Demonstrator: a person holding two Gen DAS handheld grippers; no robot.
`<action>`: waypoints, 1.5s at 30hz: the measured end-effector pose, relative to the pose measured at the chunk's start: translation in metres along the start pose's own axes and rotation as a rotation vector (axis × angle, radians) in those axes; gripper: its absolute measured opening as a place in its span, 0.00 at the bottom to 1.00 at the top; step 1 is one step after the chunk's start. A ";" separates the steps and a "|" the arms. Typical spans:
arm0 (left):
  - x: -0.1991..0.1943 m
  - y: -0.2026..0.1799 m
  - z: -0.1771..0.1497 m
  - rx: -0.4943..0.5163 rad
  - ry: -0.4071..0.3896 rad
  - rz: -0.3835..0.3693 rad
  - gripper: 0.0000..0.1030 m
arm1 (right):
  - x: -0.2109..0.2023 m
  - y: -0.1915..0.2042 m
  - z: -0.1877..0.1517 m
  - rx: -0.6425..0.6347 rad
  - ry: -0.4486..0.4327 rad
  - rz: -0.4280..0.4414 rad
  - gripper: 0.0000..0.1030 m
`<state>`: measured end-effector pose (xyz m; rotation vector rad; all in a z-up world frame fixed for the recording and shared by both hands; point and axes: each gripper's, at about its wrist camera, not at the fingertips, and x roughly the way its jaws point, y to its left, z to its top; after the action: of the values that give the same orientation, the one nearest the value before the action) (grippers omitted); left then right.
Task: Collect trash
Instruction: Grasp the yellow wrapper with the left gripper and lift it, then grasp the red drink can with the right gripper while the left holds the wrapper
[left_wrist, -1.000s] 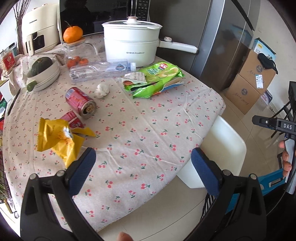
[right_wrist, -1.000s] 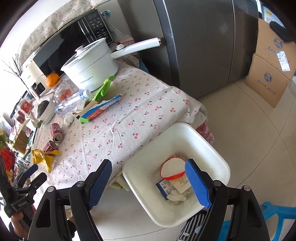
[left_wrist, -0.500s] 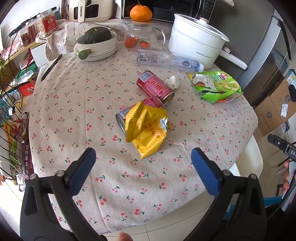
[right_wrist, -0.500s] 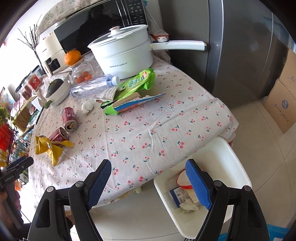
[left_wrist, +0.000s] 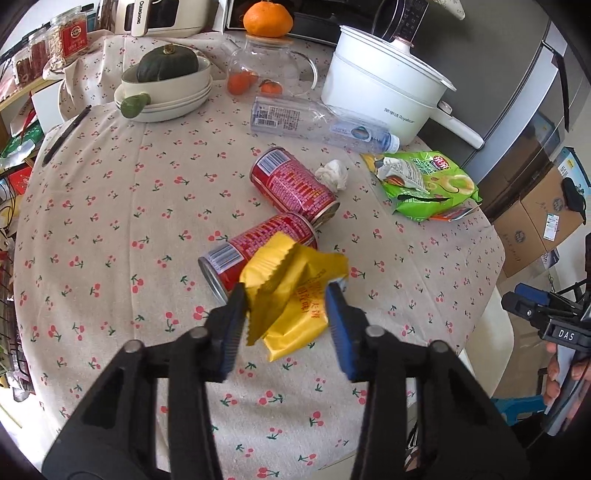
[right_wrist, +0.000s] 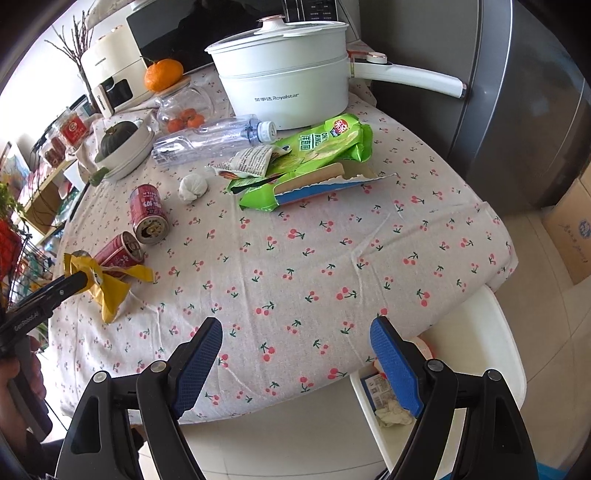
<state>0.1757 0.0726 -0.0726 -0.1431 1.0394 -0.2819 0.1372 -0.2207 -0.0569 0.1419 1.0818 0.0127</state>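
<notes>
A crumpled yellow wrapper lies on the cherry-print table, partly over a red can. My left gripper has its jaws closed in around the wrapper, touching it on both sides; it also shows in the right wrist view. A second red can, a white tissue ball, a green chip bag and a clear plastic bottle lie beyond. My right gripper is open and empty above the table's front edge. A white bin with trash stands on the floor below it.
A white electric pot, a glass jar with an orange on its lid, and stacked bowls with a green squash stand at the back. A grey fridge and cardboard boxes are to the right.
My left gripper has moved down onto the yellow wrapper and narrowed its jaws around it. My right gripper has swung from over the bin to over the table edge.
</notes>
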 end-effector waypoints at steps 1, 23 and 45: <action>0.000 0.001 0.000 -0.013 0.005 -0.006 0.19 | 0.001 0.001 0.000 -0.001 0.003 -0.002 0.81; -0.104 0.057 -0.002 -0.129 -0.269 0.008 0.16 | 0.021 0.059 0.037 -0.010 0.026 0.137 0.81; -0.114 0.113 -0.024 -0.175 -0.252 0.140 0.16 | 0.142 0.221 0.053 0.230 0.161 0.279 0.63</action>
<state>0.1191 0.2141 -0.0185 -0.2558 0.8185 -0.0428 0.2634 0.0042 -0.1304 0.5058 1.2156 0.1532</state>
